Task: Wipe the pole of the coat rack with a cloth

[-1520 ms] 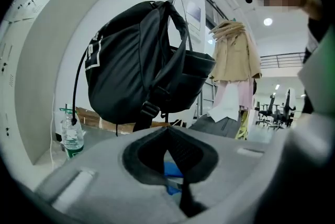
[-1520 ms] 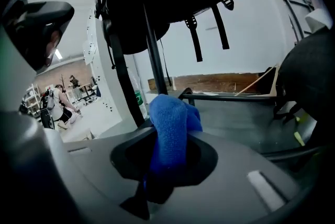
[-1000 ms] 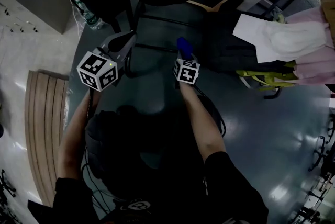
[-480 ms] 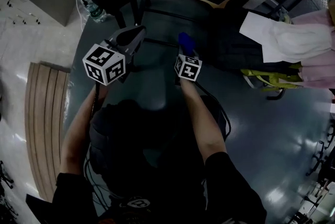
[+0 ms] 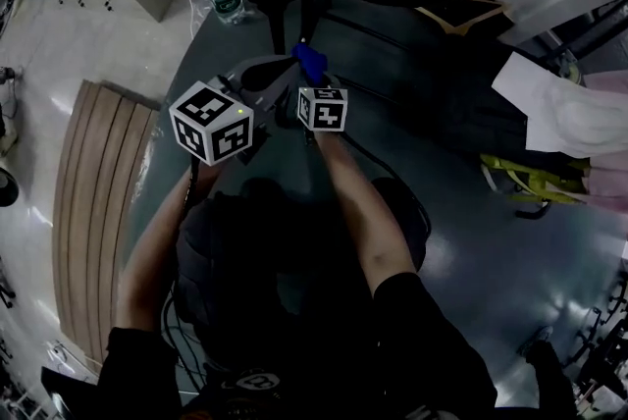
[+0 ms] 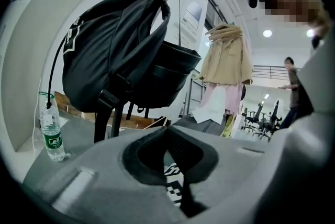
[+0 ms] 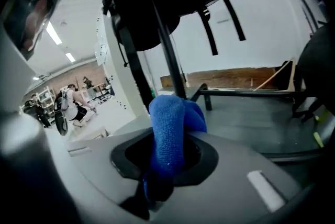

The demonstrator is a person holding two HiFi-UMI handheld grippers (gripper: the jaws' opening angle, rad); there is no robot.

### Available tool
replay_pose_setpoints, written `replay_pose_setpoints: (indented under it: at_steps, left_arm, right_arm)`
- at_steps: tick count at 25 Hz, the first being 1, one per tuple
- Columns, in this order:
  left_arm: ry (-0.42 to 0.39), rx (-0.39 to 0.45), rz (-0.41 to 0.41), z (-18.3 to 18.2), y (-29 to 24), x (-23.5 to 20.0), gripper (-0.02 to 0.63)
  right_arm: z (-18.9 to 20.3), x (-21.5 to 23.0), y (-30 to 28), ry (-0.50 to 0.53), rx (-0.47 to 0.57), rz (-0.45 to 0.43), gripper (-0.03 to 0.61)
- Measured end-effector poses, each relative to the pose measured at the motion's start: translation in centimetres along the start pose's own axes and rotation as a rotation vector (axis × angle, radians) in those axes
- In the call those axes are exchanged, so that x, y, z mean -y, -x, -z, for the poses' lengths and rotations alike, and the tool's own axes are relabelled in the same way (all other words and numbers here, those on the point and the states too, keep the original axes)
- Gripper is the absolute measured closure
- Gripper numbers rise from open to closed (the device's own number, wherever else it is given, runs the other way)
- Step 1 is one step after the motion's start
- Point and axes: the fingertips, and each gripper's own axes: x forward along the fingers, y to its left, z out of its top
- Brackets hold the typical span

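My right gripper [image 5: 312, 79] is shut on a blue cloth [image 7: 170, 126], which bulges out of its jaws. The cloth [image 5: 308, 61] sits close in front of the coat rack's dark pole [image 7: 168, 55], low near its base. I cannot tell whether cloth and pole touch. A black backpack [image 6: 112, 45] hangs on the rack above. My left gripper [image 5: 277, 71] is beside the right one, jaws shut with nothing between them [image 6: 168, 136]. The rack's thin upper pole [image 6: 179, 13] rises behind the backpack.
A water bottle [image 6: 52, 133] stands on the floor left of the rack. The rack's base bars [image 7: 246, 93] run right. A beige coat [image 6: 226, 58] and pink and white clothes [image 5: 569, 119] hang on another rack to the right. A wooden panel [image 5: 83, 212] lies left.
Both grippers have moved forward and left toward the rack's pole. The blue cloth stays in the right gripper and is now nearer the pole.
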Motion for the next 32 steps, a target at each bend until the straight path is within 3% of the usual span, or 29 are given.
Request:
replay_pose_setpoints:
  at_steps: [3,6,12,14,20,25,32]
  left_arm:
    - [-0.019,-0.026,0.005,0.4,0.2,0.7,0.609]
    - [-0.027,-0.039,0.017,0.9,-0.4,1.6,0.609]
    - [-0.025,-0.027,0.065,0.6,-2.2,3.2,0.609]
    - [-0.032,-0.036,0.068,0.8,-2.6,3.4,0.609]
    - [-0.039,-0.039,0.094,1.3,-4.5,5.2,0.609]
    - [-0.052,-0.043,0.135,1.6,-5.2,6.6,0.609]
    - [-0.055,-0.034,0.099,1.3,-3.6,5.5,0.609]
  right_arm:
    - [0.4,-1.3,-0.5,0.0,0.003,-0.036,0.505]
    - [1.4,-0.4,0.4,0.117,-0.032,-0.044,0.506]
    - [2.2,5.2,4.8,0.186,-0.059,0.098,0.506]
    - [2.9,8.1,6.9,0.136,-0.06,0.166,0.506]
    - [4.8,16.8,13.6,-0.172,-0.015,0.38,0.503]
    - [5.1,20.3,15.8,-0.246,0.027,0.451,0.503]
    - [4.7,19.4,14.9,-0.28,0.053,0.461,0.502]
